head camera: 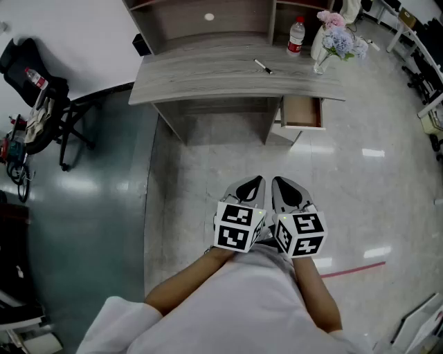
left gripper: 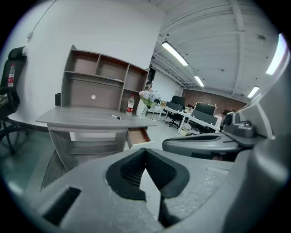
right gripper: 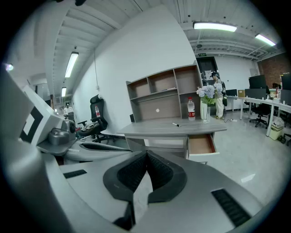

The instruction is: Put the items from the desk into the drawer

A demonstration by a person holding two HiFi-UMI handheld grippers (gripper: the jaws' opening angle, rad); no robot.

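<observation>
A grey wooden desk (head camera: 208, 76) stands far ahead of me. On it lie a black-and-white pen (head camera: 263, 66), a water bottle with a red label (head camera: 295, 36) and a glass vase of flowers (head camera: 332, 41). Under the desk's right end, the drawer (head camera: 302, 112) is pulled out and looks empty. My left gripper (head camera: 250, 188) and right gripper (head camera: 291, 193) are side by side over the floor, well short of the desk, both shut with nothing in them. The left gripper view shows the pen (left gripper: 116, 117) and drawer (left gripper: 138, 135); the right gripper view shows the pen (right gripper: 175, 124) and drawer (right gripper: 201, 144).
A shelf hutch (head camera: 208, 21) sits on the back of the desk. At the left stands a black office chair (head camera: 34, 90) hung with a bag. A red tape line (head camera: 353, 269) runs on the floor at the right. Other desks and chairs (left gripper: 200, 113) fill the room's right side.
</observation>
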